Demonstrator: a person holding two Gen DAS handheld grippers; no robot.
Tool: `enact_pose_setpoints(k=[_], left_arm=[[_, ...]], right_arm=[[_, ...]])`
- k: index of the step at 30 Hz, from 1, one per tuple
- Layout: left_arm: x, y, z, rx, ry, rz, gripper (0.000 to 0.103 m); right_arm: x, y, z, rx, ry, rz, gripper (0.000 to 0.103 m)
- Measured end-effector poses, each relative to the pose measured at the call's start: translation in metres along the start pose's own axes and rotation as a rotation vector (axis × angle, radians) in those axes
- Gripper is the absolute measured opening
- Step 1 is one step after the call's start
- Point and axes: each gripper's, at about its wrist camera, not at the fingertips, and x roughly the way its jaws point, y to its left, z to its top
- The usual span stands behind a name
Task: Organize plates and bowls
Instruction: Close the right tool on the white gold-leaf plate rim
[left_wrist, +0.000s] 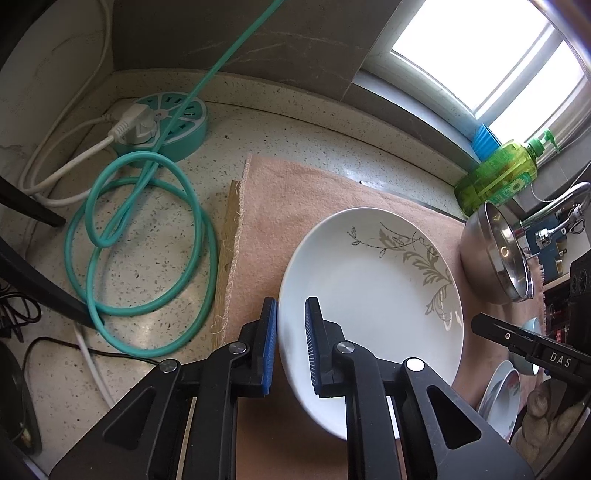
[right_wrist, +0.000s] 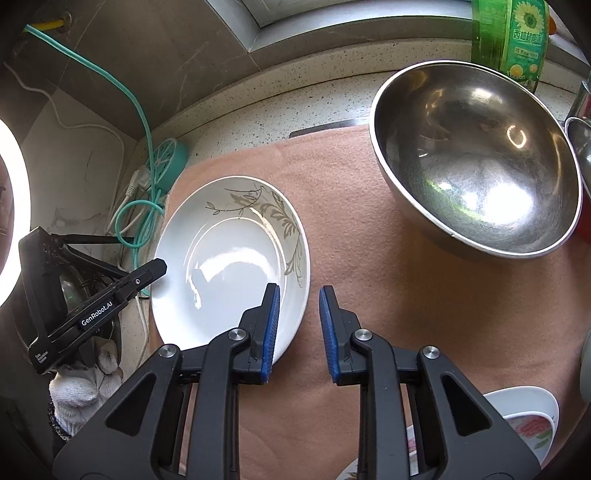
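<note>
A white plate with a grey leaf pattern (left_wrist: 369, 295) lies on a pink cloth (left_wrist: 295, 199); it also shows in the right wrist view (right_wrist: 229, 258). My left gripper (left_wrist: 290, 314) straddles the plate's left rim, one pad on each side with a gap, so it looks open. My right gripper (right_wrist: 298, 299) is open and empty just above the plate's right edge and the cloth (right_wrist: 369, 295). A steel bowl (right_wrist: 476, 158) stands on the cloth at the back right, also in the left wrist view (left_wrist: 495, 254). Flowered dishes (right_wrist: 524, 428) sit at the near right.
A teal power strip (left_wrist: 166, 125) with a coiled teal cable (left_wrist: 147, 240) and white cords lies left of the cloth. A green soap bottle (left_wrist: 498, 173) stands by the window. A wooden board edge (left_wrist: 225, 258) runs under the cloth's left side.
</note>
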Motion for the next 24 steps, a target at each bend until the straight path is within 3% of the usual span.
enact_pose_setpoints(k=[9,14,24], left_arm=[[0.004,0.001,0.002,0.002,0.002,-0.004,0.01],[0.006,0.001,0.003,0.001,0.007,-0.006,0.009],[0.006,-0.002,0.003,0.005,0.005,0.001,0.009]], right_arm=[[0.016,-0.001,0.006,-0.003,0.031,-0.008,0.017],[0.021,-0.001,0.008,-0.007,0.045,0.001,0.009],[0.018,0.0,0.006,-0.026,0.049,-0.006,0.009]])
